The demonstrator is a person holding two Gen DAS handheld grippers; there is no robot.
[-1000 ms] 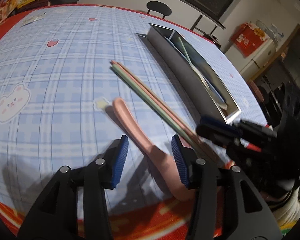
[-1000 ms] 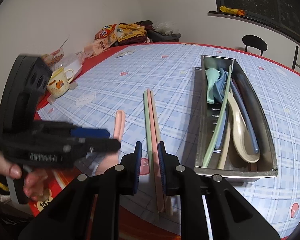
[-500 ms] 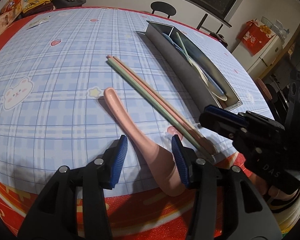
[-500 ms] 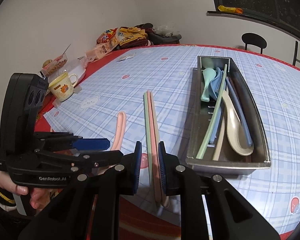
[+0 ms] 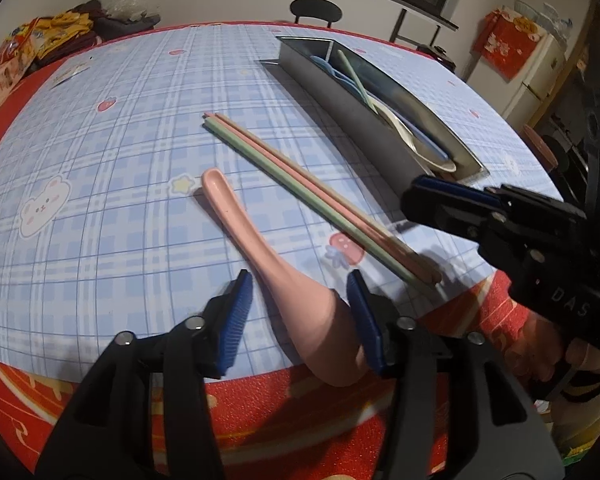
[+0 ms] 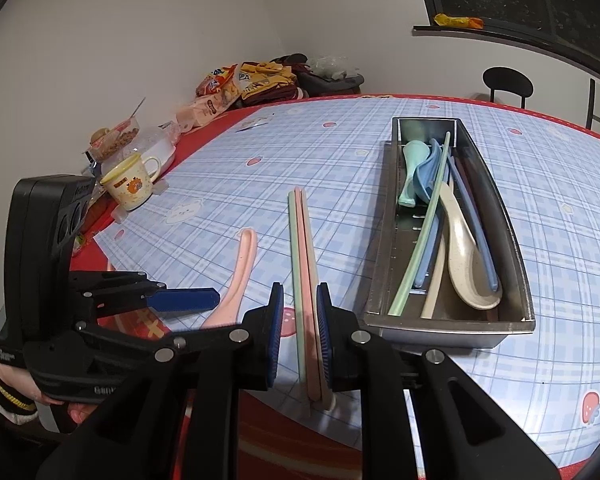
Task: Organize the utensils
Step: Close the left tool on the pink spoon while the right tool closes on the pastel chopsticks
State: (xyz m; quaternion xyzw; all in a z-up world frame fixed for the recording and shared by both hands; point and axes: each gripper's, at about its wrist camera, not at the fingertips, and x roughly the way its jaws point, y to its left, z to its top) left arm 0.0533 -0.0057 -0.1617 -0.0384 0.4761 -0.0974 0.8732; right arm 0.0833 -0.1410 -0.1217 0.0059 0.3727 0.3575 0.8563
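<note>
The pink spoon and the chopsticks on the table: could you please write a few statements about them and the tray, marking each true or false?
1. The pink spoon lies on the table, outside the metal tray. True.
2. The right claw straddles the spoon. False: it straddles the chopsticks.
3. The tray holds no utensils. False: spoons and chopsticks lie in it.
4. The left claw has the spoon's bowl between its fingers. True.
5. A yellow-rimmed mug stands inside the tray. False: it stands near the table's edge.
</note>
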